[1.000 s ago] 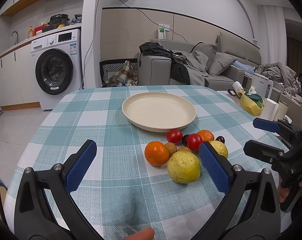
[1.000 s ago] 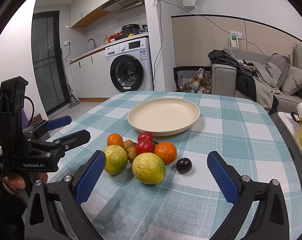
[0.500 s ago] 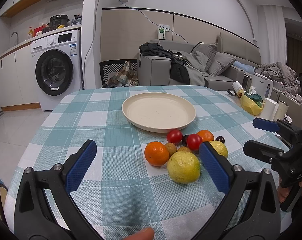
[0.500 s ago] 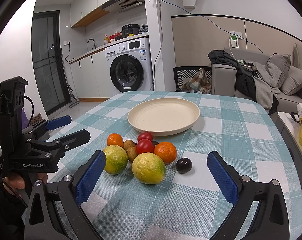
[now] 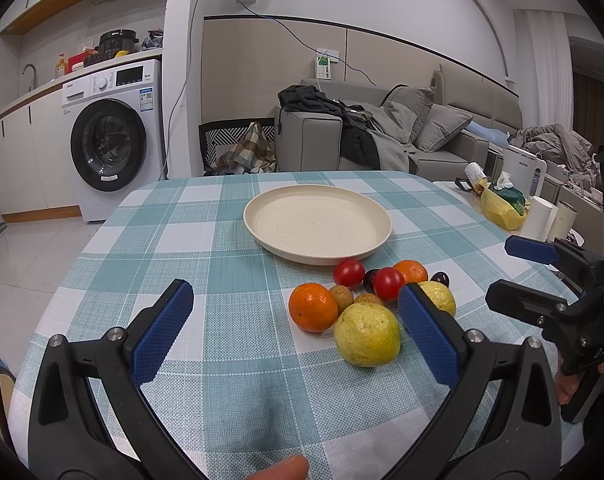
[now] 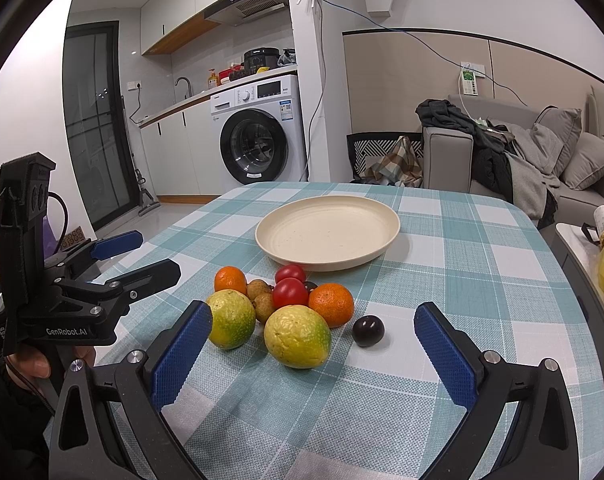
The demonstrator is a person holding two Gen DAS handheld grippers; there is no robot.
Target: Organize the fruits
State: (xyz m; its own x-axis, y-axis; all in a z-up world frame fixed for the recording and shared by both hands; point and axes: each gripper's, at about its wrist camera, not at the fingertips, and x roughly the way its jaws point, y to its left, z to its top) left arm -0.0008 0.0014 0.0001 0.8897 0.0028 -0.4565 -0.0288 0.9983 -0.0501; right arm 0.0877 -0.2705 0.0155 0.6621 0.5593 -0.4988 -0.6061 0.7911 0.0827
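1. Jaws of the left gripper [image 5: 294, 320] and right gripper [image 6: 313, 340] are spread wide, gripping nothing.
2. Fruits [image 6: 290, 304] sit clustered mid-counter [image 5: 230, 380], just before the cream plate [image 6: 327, 234].
3. One dark plum [image 6: 367, 331] lies slightly apart.

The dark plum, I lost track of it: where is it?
In the right wrist view the dark plum lies alone on the tablecloth, right of the orange.
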